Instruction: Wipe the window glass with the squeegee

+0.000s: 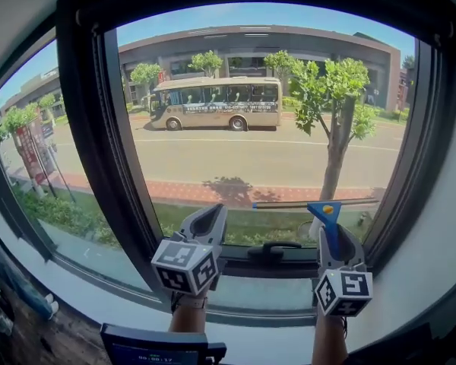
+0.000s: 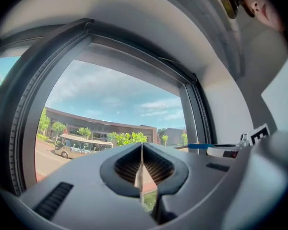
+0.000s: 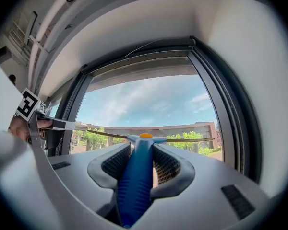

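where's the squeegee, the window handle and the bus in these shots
squeegee (image 3: 136, 176): right gripper view, on its blue handle
window handle (image 1: 273, 249): head view, middle of the black lever
bus (image 1: 217, 103): head view, side of its body

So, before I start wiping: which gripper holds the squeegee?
The right gripper, shut on the squeegee by its blue handle; the left gripper is shut, nothing between.

Bright daylight floods in through the window glass (image 1: 266, 128); fisheye bending and black vignetting at every edge, interior shadowed.
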Action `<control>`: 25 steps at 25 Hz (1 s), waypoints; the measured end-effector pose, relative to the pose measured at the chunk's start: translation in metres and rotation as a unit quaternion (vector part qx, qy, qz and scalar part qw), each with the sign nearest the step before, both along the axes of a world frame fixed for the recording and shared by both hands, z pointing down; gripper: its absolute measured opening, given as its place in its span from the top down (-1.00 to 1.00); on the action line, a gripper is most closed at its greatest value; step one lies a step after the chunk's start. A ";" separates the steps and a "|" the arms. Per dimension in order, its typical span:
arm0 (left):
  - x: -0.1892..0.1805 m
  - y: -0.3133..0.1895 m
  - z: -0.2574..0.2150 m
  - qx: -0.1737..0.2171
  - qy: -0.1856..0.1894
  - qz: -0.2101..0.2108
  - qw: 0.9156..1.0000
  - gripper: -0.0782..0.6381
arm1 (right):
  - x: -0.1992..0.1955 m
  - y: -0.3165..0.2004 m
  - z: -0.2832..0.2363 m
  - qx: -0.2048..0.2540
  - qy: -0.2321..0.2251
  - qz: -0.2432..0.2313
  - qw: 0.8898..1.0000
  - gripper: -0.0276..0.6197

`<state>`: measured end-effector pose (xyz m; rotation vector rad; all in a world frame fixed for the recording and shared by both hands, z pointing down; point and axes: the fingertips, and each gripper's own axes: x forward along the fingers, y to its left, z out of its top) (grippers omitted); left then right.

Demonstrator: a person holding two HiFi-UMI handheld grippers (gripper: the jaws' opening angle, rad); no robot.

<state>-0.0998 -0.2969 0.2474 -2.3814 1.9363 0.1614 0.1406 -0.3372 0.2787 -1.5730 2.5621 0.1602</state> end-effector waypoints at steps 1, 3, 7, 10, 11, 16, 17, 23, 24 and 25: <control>-0.001 -0.001 -0.011 0.009 0.000 0.004 1.000 0.78 | -0.005 -0.002 -0.010 0.004 -0.004 -0.003 1.000 0.48; -0.007 -0.002 -0.028 0.022 0.000 0.009 1.000 0.78 | -0.016 -0.004 -0.032 0.021 -0.010 -0.005 1.000 0.48; -0.034 -0.005 -0.056 0.050 -0.022 0.005 0.999 0.79 | -0.049 0.001 -0.079 0.075 -0.006 -0.007 0.997 0.48; -0.058 -0.012 -0.080 0.068 -0.024 0.014 0.997 0.79 | -0.074 0.003 -0.118 0.106 -0.021 0.006 0.994 0.48; -0.066 -0.013 -0.087 0.071 -0.027 0.020 0.997 0.79 | -0.084 0.003 -0.129 0.114 -0.028 0.012 0.993 0.48; -0.096 -0.015 -0.124 0.100 -0.063 0.051 0.992 0.79 | -0.128 0.007 -0.175 0.151 -0.049 0.042 0.986 0.48; -0.101 -0.015 -0.135 0.110 -0.068 0.056 0.990 0.79 | -0.136 0.008 -0.186 0.159 -0.050 0.048 0.985 0.48; -0.118 -0.008 -0.208 0.196 -0.118 0.058 0.972 0.79 | -0.171 0.007 -0.256 0.222 -0.053 0.068 0.971 0.48; -0.121 -0.008 -0.214 0.206 -0.121 0.055 0.970 0.79 | -0.175 0.007 -0.264 0.229 -0.053 0.068 0.970 0.48; -0.124 -0.010 -0.218 0.212 -0.120 0.053 0.968 0.79 | -0.178 0.008 -0.272 0.236 -0.054 0.068 0.968 0.48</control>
